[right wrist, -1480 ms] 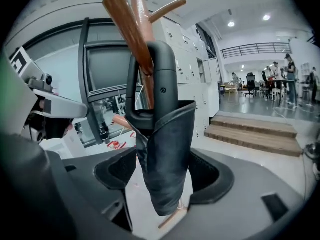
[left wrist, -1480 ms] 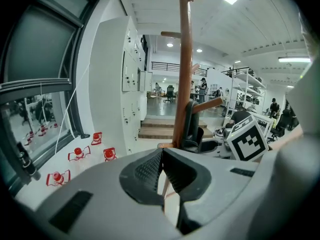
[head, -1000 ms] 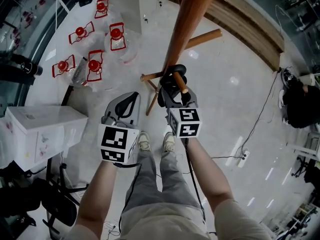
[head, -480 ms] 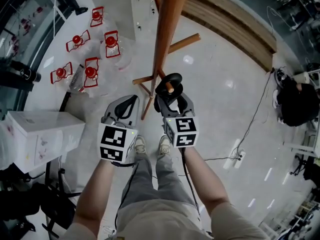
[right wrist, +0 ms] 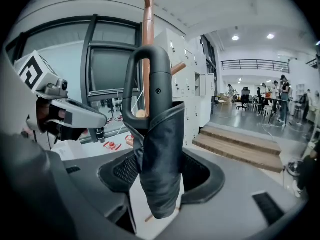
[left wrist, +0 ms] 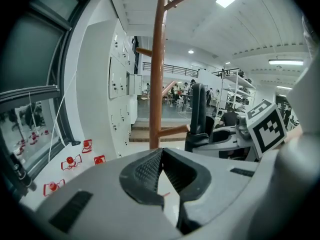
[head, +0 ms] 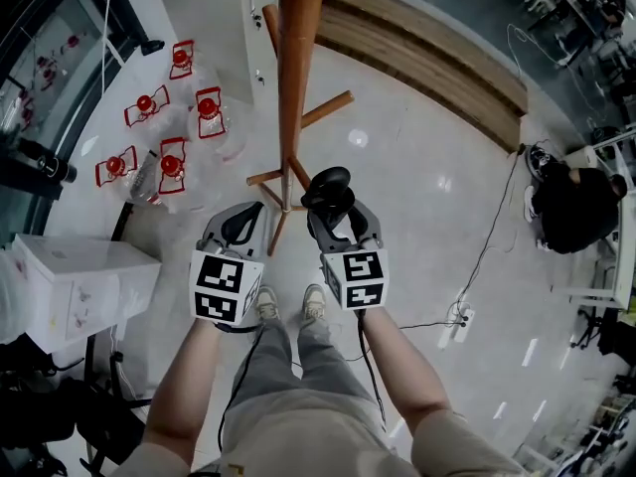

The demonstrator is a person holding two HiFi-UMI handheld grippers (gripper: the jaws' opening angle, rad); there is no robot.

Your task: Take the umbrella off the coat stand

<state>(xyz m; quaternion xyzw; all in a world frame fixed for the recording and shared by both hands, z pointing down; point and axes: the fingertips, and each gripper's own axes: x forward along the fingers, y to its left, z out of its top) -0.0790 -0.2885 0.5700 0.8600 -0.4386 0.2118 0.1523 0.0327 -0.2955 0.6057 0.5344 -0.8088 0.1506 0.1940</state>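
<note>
The brown wooden coat stand [head: 296,78] rises just in front of me. A black folded umbrella [head: 329,188] with a loop handle [right wrist: 148,82] is clamped in my right gripper [head: 335,213], whose pads press on the umbrella's wrapped cloth [right wrist: 159,156]. The loop stands upright at the tip of a short peg [left wrist: 172,130]. Through the loop the peg's round end [right wrist: 136,114] shows; whether the loop still hangs on it I cannot tell. My left gripper [head: 241,229] hovers left of the stand's post, its fingertips [left wrist: 159,153] together with nothing between them.
Several red-capped water jugs [head: 171,115] stand on the floor at the left, beside a white box [head: 72,278]. Wooden steps [head: 429,60] run behind the stand. A cable and a power strip [head: 458,316] lie at the right, near a dark bag [head: 571,207].
Both grippers have risen. The right one has carried the umbrella handle up and outward along the peg, toward its tip. The left gripper stays shut beside it.
</note>
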